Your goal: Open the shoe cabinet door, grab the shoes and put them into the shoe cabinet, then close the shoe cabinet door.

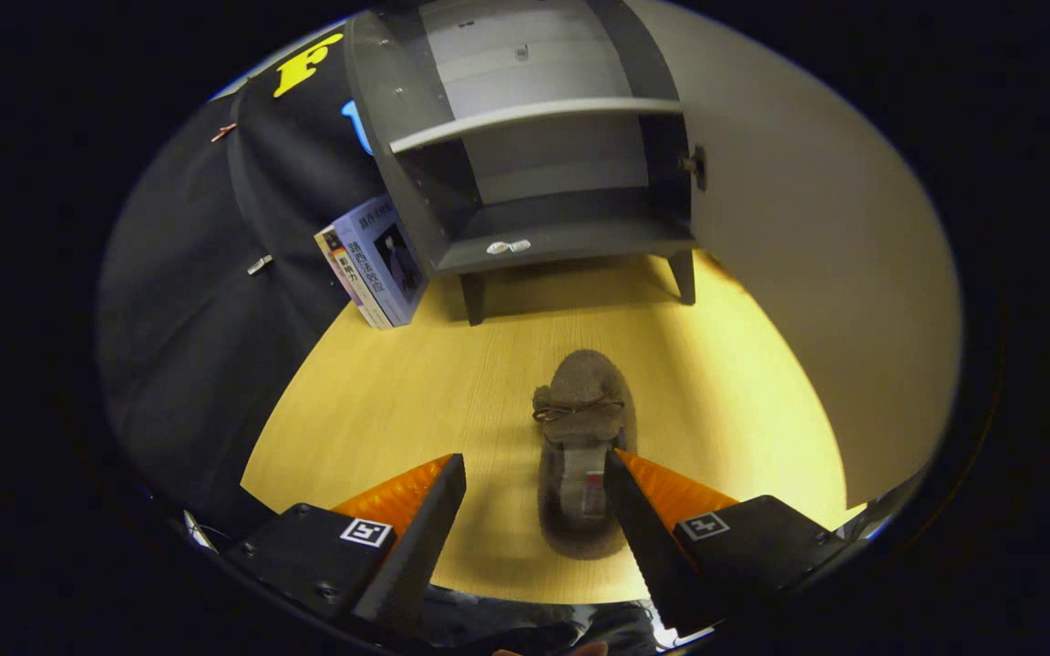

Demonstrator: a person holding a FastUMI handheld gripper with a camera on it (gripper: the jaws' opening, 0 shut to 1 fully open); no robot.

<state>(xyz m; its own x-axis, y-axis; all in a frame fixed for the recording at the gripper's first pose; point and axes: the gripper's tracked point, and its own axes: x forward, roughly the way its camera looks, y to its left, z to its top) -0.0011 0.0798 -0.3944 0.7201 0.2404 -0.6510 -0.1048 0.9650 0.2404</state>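
A brown fuzzy slipper [581, 428] with a small bow lies on the wooden floor, toe toward the cabinet, its heel between my fingers and close against the right one. My gripper [536, 478] is open and hovers over the heel, holding nothing. Beyond the slipper stands the grey shoe cabinet [534, 246] on short legs. Its pale door [817, 255] is swung wide open to the right. Inside, one shelf [534, 117] crosses the cabinet, and the bottom compartment holds no shoe.
Several books [377, 264] lean against the cabinet's left side. The booth's black cloth wall [188, 310] runs along the left. A small pale mark [508, 246] sits on the cabinet's bottom front edge. Bare wooden floor [397, 392] lies between the slipper and the cabinet.
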